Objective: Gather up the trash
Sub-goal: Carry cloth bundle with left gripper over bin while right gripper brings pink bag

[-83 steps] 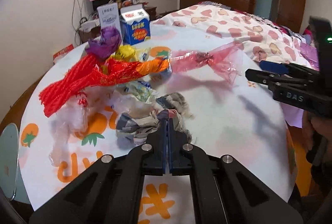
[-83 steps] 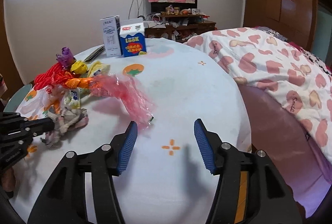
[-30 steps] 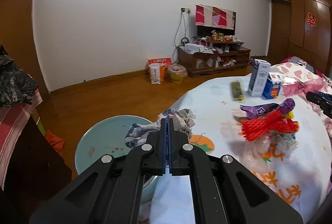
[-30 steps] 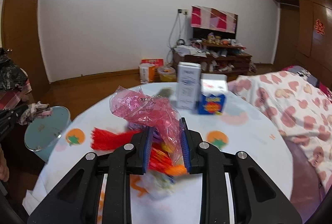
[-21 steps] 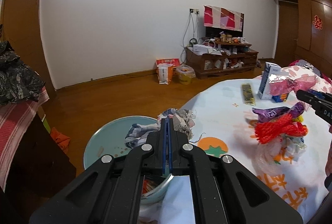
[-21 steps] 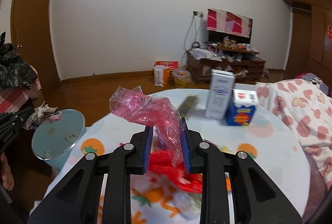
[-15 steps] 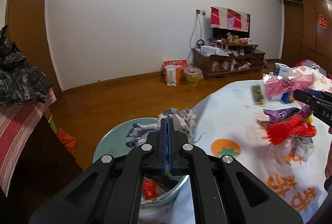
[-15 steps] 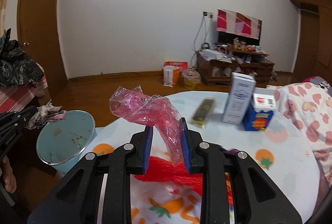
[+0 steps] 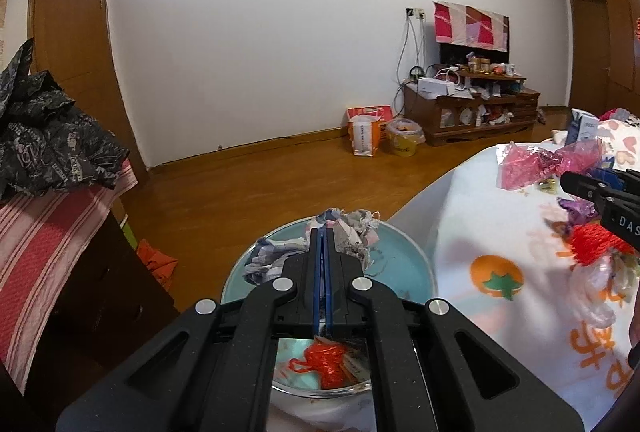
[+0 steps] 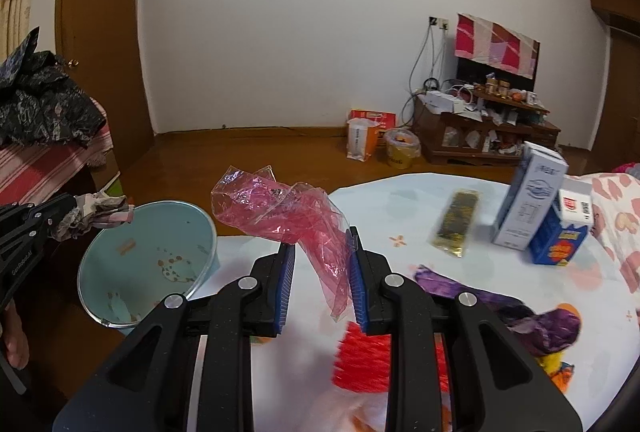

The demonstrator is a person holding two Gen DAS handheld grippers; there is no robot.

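My left gripper is shut on a crumpled grey-checked wad of cloth and holds it over the light blue trash bin, which has red netting at its bottom. The wad also shows in the right wrist view above the bin. My right gripper is shut on a pink plastic wrapper and holds it above the table edge, right of the bin. The wrapper also shows in the left wrist view.
The round table with a white fruit-print cloth carries red netting, a purple wrapper, a gold packet and two cartons. A dark cabinet with a striped cloth stands left of the bin.
Both grippers have swung left from the table toward the bin. The left one now holds the cloth wad right over the bin's opening; the right one has carried the pink wrapper closer to it.
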